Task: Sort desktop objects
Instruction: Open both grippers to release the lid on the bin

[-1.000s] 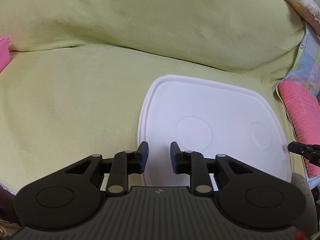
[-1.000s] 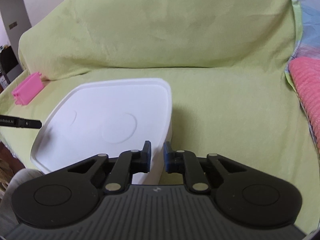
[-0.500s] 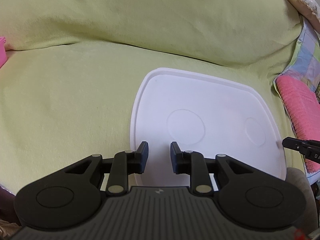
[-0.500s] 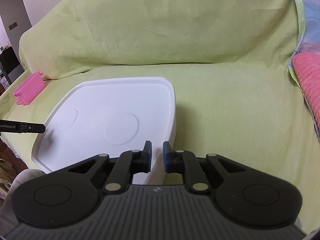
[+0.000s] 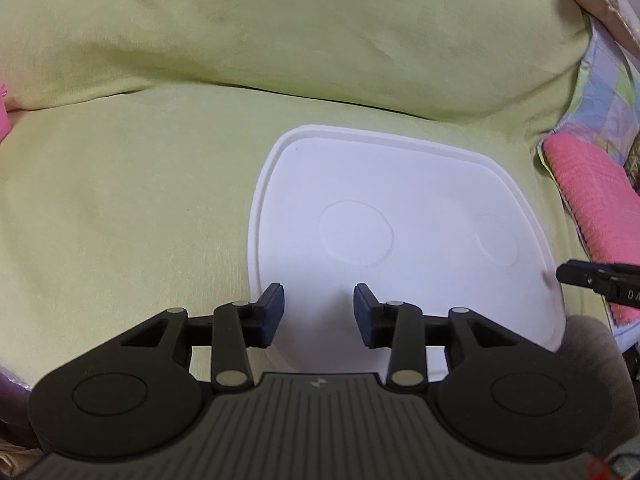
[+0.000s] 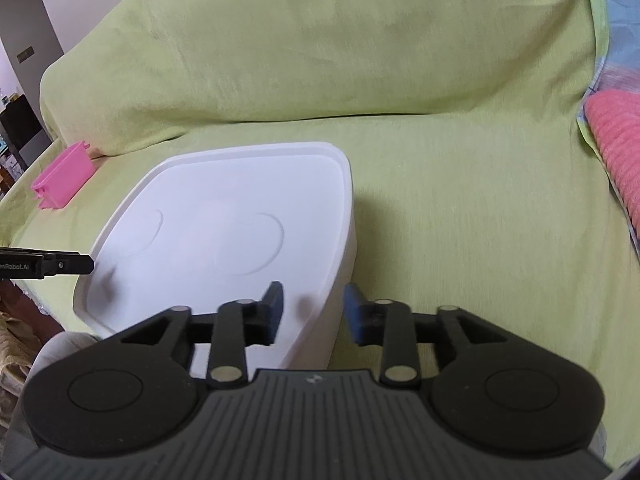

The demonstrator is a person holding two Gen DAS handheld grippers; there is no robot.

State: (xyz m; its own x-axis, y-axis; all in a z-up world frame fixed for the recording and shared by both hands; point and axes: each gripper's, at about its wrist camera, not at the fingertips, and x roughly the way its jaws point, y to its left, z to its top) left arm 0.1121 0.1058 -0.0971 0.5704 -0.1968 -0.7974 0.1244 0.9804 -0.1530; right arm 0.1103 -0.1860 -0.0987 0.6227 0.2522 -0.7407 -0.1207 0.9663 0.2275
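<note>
Little lettering can be read. In the right wrist view, the black finger of the left gripper (image 6: 86, 267) entering from the left edge carries white print reading "enRobot.AI", its beginning cut off by the frame. In the left wrist view, the right gripper (image 5: 560, 273) entering from the right edge shows the white letters "DA", the rest running out of frame. Each gripper body bears a small pale lightning-bolt-like emblem at the top centre of its ribbed grey plate, with no words beside it. The white box (image 6: 224, 216) shows no readable print.
</note>
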